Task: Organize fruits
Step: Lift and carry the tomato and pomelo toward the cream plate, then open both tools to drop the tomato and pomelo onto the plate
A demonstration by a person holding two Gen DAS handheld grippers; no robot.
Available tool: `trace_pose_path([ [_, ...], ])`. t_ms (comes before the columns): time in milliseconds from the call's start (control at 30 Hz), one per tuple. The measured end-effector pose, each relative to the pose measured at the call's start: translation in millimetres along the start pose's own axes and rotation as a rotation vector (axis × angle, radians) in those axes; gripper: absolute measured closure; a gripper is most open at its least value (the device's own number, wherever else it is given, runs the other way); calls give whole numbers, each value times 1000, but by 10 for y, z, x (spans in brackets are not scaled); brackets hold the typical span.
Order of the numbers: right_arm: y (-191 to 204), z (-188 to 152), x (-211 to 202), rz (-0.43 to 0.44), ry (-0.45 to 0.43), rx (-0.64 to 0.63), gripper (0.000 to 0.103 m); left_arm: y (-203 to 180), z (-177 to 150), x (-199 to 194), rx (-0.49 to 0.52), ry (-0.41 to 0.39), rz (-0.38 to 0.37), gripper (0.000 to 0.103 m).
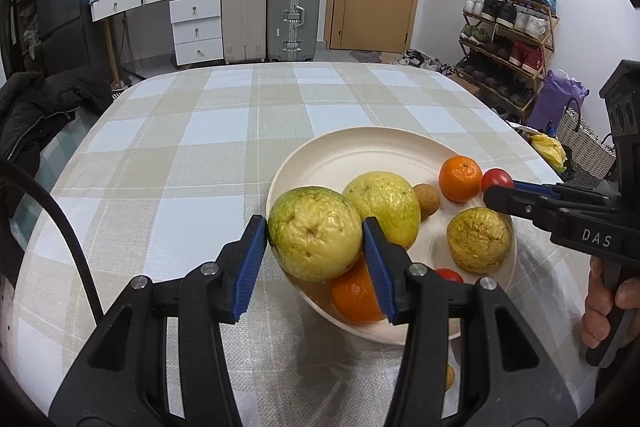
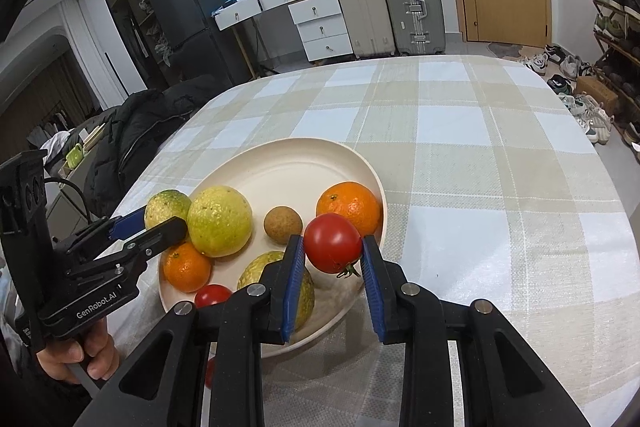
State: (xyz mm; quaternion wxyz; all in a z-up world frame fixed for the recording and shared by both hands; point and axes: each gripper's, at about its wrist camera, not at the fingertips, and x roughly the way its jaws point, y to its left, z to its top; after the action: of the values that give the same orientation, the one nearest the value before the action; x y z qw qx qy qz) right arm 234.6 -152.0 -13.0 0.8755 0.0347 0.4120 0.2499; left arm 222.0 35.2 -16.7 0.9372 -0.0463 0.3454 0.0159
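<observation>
A cream plate [image 1: 352, 151] [image 2: 280, 163] on the checked tablecloth holds fruit. My left gripper [image 1: 315, 233] is shut on a yellow-green guava [image 1: 314, 233], held above the plate's near-left rim; it shows in the right wrist view [image 2: 166, 205]. My right gripper [image 2: 332, 247] is shut on a red tomato [image 2: 332, 243] [image 1: 496, 179] above the plate's right side. On the plate lie a second guava [image 1: 384, 205] [image 2: 219, 221], a wrinkled yellow fruit [image 1: 479, 239] [image 2: 260, 269], two oranges [image 1: 460, 178] [image 1: 354, 297], a small brown fruit [image 1: 427, 201] [image 2: 282, 225] and another tomato [image 2: 212, 295].
The table [image 1: 180, 147] is round, its cloth running to the edges. A dark jacket [image 1: 36, 107] hangs at the left. A small fruit [image 2: 209, 373] lies on the cloth near the plate's front. Suitcases, drawers and a shoe rack stand beyond.
</observation>
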Motion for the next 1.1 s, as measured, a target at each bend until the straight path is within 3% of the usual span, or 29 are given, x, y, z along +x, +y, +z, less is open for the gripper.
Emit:
trace_pose_path([
  [767,69,-20,-33,-18,8,-10,70,-41,-69,-36,24,11,4,55],
  [900,105,-52,-133,-44,-16,-24,51,-31,-105,-116,27,-6,11,33],
  [967,133,-70,-187,-61,-29,-38,43,-8,-115,-176,21,-14,4,28],
  [1033,160,-90,-235,-67,-33,-47,21,18,-126,-234,12,-20,-1,20],
  [1100,187,-119,-298,-72,-49,-52,9,43,-137,-302,5,-25,0,19],
])
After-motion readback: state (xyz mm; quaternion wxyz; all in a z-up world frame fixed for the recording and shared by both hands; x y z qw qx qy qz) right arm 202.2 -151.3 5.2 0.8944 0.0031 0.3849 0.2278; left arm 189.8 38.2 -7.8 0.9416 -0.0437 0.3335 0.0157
